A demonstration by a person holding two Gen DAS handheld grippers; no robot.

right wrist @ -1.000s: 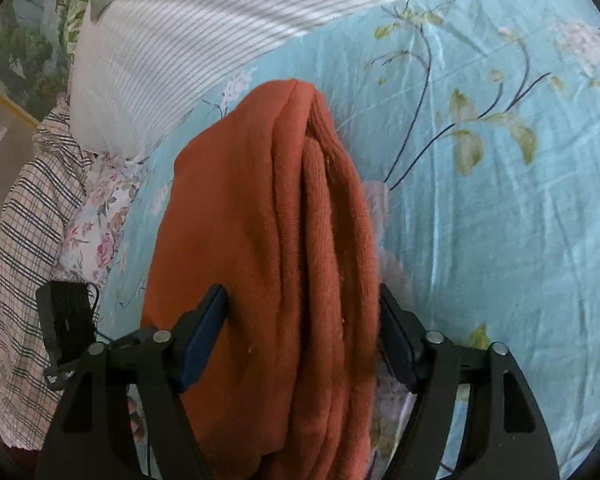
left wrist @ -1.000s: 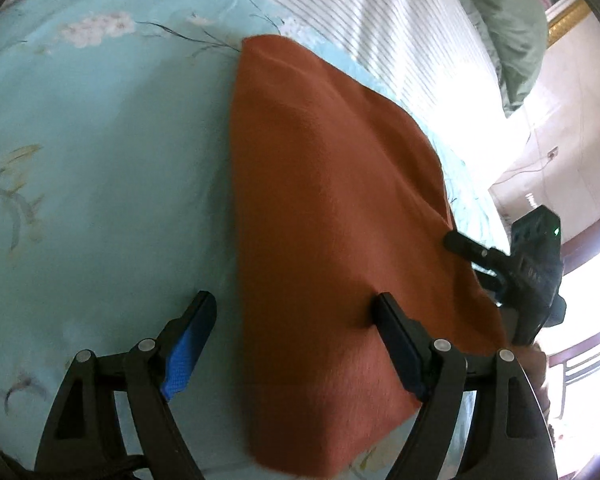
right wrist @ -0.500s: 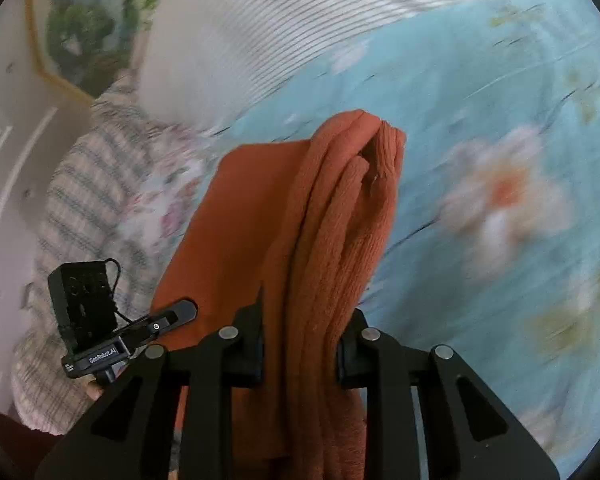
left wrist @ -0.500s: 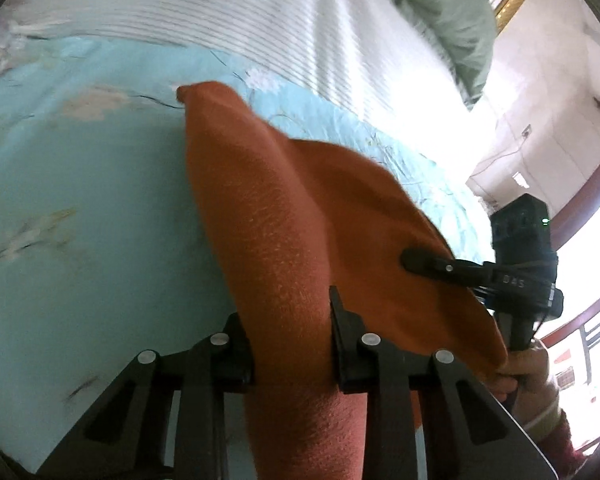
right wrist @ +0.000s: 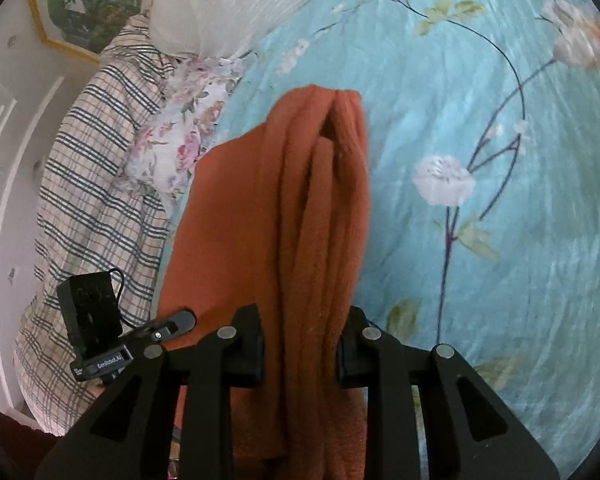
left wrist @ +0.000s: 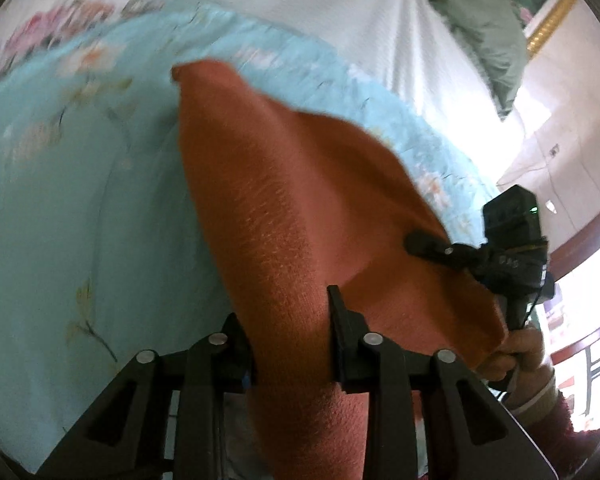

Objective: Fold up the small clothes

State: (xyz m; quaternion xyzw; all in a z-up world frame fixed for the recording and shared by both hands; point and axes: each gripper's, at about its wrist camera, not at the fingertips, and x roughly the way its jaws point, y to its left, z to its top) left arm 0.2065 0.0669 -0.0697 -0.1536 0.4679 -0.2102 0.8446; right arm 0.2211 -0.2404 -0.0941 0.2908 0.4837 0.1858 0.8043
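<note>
A rust-orange knit garment [left wrist: 284, 184] hangs bunched over the light blue floral bedsheet [left wrist: 60, 200]. My left gripper [left wrist: 286, 312] clamps one thick fold of it; the jaws are opening slightly with the cloth still pressed between the pads. In the right wrist view the same garment [right wrist: 312, 168] runs forward in several folds from my right gripper [right wrist: 302, 316], whose jaws are also easing open while the pads still press it. Each gripper shows in the other's view: the right gripper [left wrist: 500, 248] at the cloth's right edge, the left gripper [right wrist: 100, 320] at its left.
The bedsheet [right wrist: 500, 240] spreads to the right. A white striped cover [left wrist: 360, 20] and a green pillow [left wrist: 480, 20] lie at the far side. A plaid cloth [right wrist: 88, 184] and a floral cloth [right wrist: 180, 132] sit left. A person's hand [left wrist: 520, 352] holds the right gripper.
Both grippers went from wide open around the flat garment to clamped on it. The garment has since bunched up and travelled with them across the bed.
</note>
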